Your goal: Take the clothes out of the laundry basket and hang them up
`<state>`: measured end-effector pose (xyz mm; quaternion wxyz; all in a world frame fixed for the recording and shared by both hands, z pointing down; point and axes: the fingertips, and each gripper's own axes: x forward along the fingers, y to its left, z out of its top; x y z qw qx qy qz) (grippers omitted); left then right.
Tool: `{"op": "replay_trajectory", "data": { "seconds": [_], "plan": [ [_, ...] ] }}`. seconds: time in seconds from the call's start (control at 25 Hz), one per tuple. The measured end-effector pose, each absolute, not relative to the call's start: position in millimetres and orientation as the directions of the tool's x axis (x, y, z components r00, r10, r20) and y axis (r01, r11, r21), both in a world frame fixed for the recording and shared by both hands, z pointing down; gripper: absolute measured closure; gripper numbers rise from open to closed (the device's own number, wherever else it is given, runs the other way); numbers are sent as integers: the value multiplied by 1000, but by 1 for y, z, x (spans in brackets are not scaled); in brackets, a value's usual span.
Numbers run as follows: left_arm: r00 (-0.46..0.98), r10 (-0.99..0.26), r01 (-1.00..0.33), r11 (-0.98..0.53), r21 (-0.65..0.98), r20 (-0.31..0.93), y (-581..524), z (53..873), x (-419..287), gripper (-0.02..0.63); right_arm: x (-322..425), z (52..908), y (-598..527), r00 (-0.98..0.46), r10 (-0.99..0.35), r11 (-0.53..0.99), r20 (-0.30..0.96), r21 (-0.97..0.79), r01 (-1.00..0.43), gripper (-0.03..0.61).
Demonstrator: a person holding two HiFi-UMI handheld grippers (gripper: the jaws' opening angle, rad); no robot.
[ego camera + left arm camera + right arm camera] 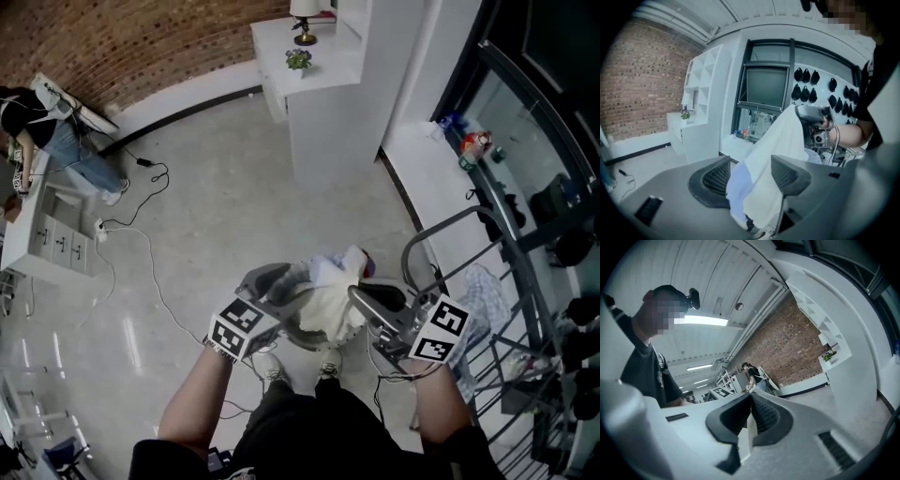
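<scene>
Holding one white garment (333, 295) up in front of me. Right claw (749, 418) pinches its edge; left claw (750, 176) is spread, with cloth hanging loose between. Drying rack (419, 239) stands right, carrying a checked cloth (483, 286). I judge this garment is not yet hung.

Forearms (192, 403) out front, side by side. Left gripper (281, 286) gaping wide, pads pressing nothing; right gripper (364, 296) clamped tight on white cloth (333, 305).
</scene>
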<state>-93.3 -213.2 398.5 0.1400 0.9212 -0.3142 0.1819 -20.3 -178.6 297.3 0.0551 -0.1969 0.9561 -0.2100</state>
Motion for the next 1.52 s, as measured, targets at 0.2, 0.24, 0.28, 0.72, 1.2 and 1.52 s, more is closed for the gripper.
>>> {"op": "replay_trajectory", "data": {
  "seconds": [0.2,0.24,0.28,0.72,1.2,1.52],
  "plan": [
    [760,-488,-585,-801,124,430,-211,389,-77,353,-9,267,-165,-939,-341,884,-34,-352,-308,566],
    [764,-471,-563,-820,100,441,-208,391,-70,347,-5,264,-162,-944,-327,891,-37,-346,-295,566],
    [767,-457,-542,-837,74,451,-206,393,-62,339,-2,262,-158,-950,-309,898,-37,-339,-279,566],
    [857,-283,-314,-949,2,431,-166,404,17,315,15,239,-106,-988,-119,954,-94,-285,-88,566],
    [898,-82,-76,-997,-32,432,-121,411,36,318,-11,252,-71,-991,-130,946,-22,-301,-118,566],
    [926,-118,-133,-991,16,360,-126,406,20,595,-19,253,-73,-968,-250,926,-28,-299,-231,566]
  ]
}}
